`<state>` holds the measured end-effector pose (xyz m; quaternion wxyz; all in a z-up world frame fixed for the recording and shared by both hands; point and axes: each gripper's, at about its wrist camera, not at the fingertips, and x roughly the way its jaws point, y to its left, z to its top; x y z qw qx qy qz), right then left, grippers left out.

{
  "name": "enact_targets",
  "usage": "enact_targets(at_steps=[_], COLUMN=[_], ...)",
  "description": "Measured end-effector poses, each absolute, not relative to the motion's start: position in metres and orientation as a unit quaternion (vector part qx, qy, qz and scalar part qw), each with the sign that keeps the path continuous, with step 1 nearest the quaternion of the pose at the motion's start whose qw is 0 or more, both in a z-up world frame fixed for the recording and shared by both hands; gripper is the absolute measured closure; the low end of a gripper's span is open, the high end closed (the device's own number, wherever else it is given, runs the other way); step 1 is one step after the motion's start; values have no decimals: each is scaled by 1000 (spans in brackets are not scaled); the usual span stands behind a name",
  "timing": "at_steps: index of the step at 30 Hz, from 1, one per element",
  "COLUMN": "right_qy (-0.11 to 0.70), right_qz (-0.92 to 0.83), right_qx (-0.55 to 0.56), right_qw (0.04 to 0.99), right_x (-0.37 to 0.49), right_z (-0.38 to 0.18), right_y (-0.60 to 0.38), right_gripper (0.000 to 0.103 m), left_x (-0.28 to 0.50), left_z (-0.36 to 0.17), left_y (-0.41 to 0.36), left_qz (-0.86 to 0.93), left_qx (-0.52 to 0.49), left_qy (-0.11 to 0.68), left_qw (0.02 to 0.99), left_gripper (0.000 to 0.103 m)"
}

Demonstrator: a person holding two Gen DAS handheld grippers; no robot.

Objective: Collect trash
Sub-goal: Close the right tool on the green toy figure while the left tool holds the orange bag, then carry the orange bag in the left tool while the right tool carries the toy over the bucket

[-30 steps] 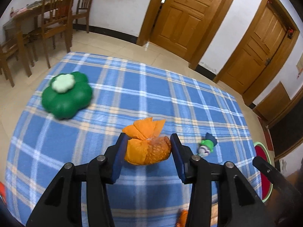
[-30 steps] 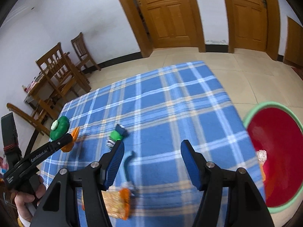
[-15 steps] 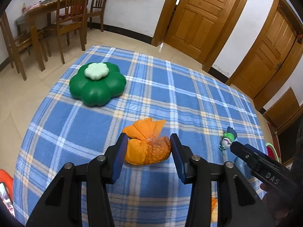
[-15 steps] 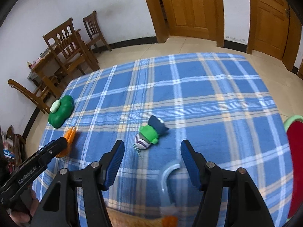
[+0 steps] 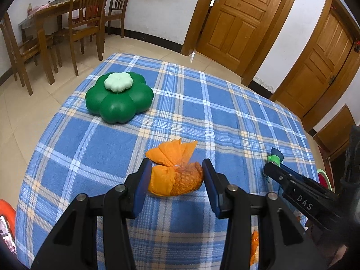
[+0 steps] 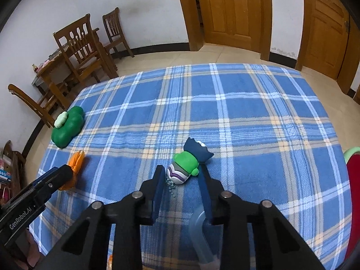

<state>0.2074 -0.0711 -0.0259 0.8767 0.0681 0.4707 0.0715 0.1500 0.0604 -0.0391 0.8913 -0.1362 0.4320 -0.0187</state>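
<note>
The blue plaid cloth [image 5: 202, 117] covers the work surface and serves as reference for all positions.

Left gripper [image 5: 174, 180]: jaws narrow, both blue pads pressed against an orange snack bag [image 5: 177, 177], which is clamped between them. The bag's twisted top flares out beyond the fingertips. It sits over the near middle of the cloth.

Right gripper [image 6: 182, 177]: jaws have just been closing and now stand narrow. A small green toy figure [image 6: 184, 166] with a dark blue cap and a striped lower body lies between the fingertips, on the near middle of the cloth. The right pad touches or nearly touches it; a gap shows at the left pad, so firm contact cannot be confirmed. A short beaded chain trails from the figure toward the gripper.

A pale blue curved plastic piece [image 6: 198, 231] lies on the cloth beneath the right gripper.

A green flower-shaped box [image 5: 119, 97] with a pale lid knob stands near the far left corner of the cloth.

A red basin with a green rim [image 6: 352, 193] sits off the right edge of the cloth.
</note>
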Motion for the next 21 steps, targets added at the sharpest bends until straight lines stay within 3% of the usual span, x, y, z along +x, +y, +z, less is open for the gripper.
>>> enact_targets(at_steps=[21], right_qy=[406], right_qz=[83], right_qx=[113], right_qw=[903], right_x=[142], right_z=[25], right_y=[-111], right_gripper=[74], left_x=[128], left_z=[-2], left_y=[21], left_qz=[-67], left_qx=[-116], left_qy=[411], left_qw=[902], left_gripper=[57])
